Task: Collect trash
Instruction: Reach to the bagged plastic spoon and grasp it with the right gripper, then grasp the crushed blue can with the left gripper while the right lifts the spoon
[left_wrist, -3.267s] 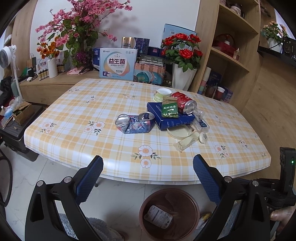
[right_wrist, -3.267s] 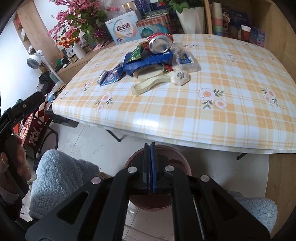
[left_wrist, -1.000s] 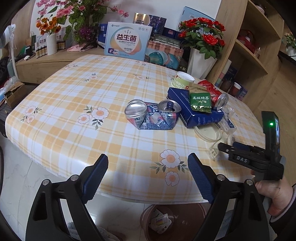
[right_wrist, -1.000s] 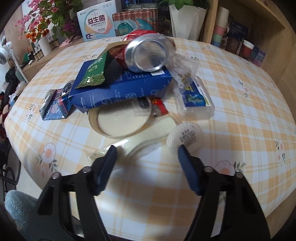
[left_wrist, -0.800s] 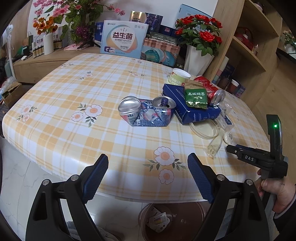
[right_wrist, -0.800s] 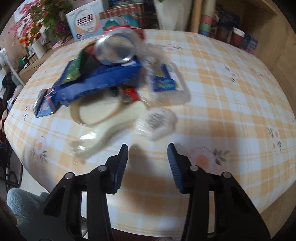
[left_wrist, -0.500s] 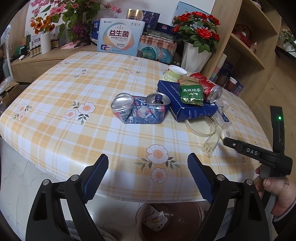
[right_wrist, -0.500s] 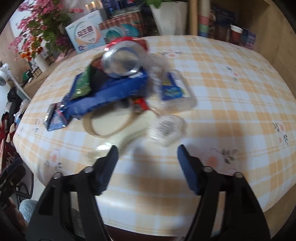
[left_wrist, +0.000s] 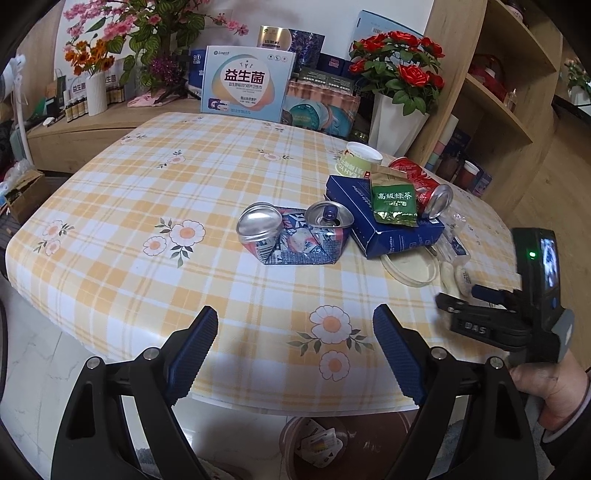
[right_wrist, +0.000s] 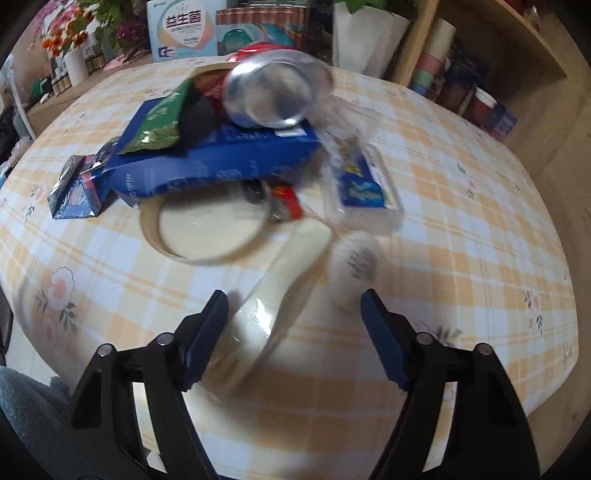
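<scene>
right gripper (right_wrist: 293, 321): fingers spread | pale bottle (right_wrist: 273, 291) lies between them | left gripper (left_wrist: 295, 347): fingers spread, empty

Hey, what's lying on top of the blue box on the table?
On the blue box lie a green tea packet and a red can on its side. Whatever the packet and can cover on the lid is hidden, and the box's contents cannot be seen.
</scene>
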